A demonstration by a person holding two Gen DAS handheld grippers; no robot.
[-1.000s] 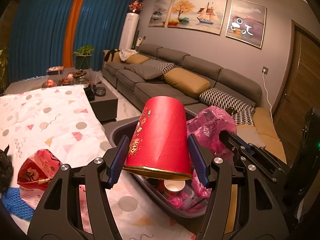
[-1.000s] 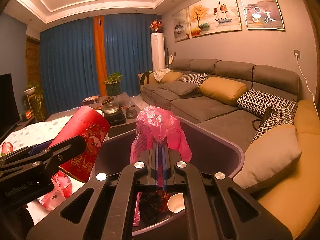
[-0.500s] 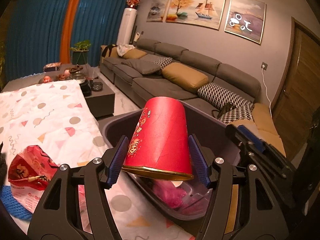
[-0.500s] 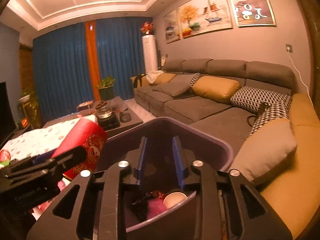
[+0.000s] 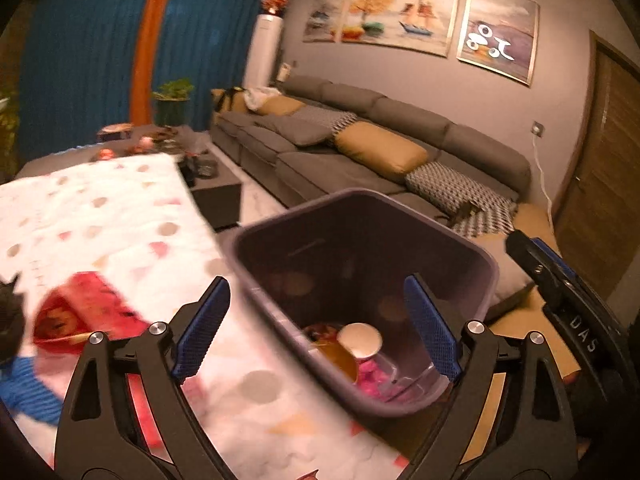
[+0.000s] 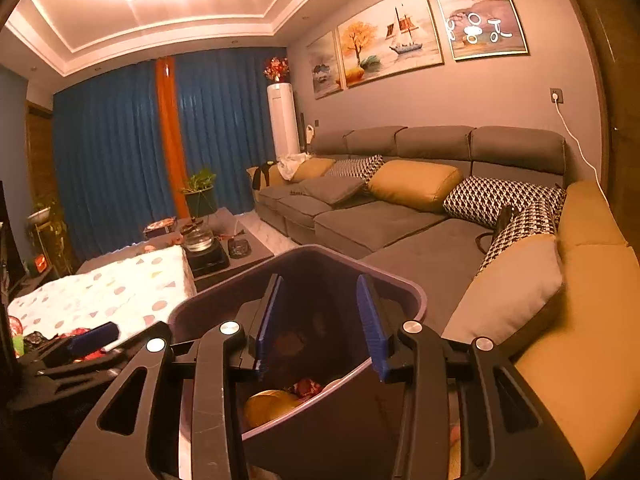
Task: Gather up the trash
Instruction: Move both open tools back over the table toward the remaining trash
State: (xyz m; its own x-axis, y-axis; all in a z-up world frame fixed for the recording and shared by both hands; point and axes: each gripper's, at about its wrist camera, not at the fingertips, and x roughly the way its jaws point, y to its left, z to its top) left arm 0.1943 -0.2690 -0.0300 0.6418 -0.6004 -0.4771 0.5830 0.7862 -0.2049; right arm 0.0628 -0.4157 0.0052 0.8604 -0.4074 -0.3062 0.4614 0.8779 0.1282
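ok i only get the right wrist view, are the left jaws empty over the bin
observer: yes, the left gripper has nothing between its jaws, which have just been opening, above the bin
operator: any trash left on the table
observer: a red snack bag lies on the patterned tablecloth, left of the bin
operator: whats at the bottom of the bin
observer: pink plastic beside a white paper cup
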